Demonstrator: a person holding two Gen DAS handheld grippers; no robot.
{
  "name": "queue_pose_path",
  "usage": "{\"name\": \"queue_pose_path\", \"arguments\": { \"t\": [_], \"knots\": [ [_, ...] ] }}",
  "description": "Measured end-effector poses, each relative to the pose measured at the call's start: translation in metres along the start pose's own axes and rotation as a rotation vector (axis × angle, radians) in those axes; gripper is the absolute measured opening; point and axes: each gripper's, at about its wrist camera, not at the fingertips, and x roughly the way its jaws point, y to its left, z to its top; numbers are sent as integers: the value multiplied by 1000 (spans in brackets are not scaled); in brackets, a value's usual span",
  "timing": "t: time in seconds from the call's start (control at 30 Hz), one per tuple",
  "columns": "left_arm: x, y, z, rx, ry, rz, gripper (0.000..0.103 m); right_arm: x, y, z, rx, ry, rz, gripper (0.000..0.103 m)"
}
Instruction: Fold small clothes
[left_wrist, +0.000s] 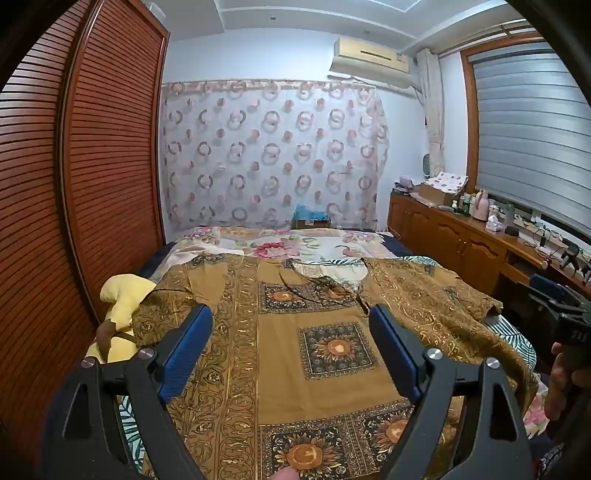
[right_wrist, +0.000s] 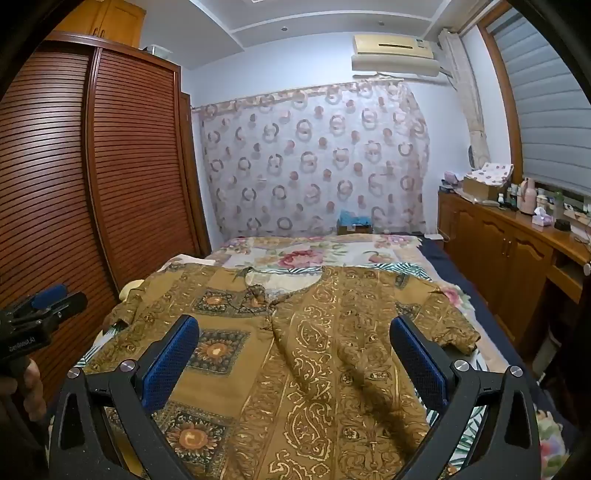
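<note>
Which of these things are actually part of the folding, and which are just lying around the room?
Part of the job:
brown shirt, spread on the bed
left gripper, open
right gripper, open

Just lying about:
yellow cloth
wardrobe
curtain
air conditioner
bottles on the sideboard

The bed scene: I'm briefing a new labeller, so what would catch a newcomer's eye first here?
The brown, gold-patterned shirt spread flat across the bed, neckline toward the far end, fills the middle. The left gripper and right gripper hover open above its near half, holding nothing. Behind hangs a circle-print curtain, with a slatted wooden wardrobe on the left.
</note>
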Motion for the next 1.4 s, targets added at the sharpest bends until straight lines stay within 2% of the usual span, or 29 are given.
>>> {"name": "queue_pose_path", "arguments": {
  "t": [0.4,1.0,1.4],
  "knots": [
    [0,0,0,9,-3,6,87,-1,9,-6,-12,-8,-9,103],
    [-1,-1,0,18,-8,8,87,-2,1,-1,-9,1,3,103],
    [-8,7,13,21,-14,5,87,-2,1,-1,-11,0,3,103]
  ]
}}
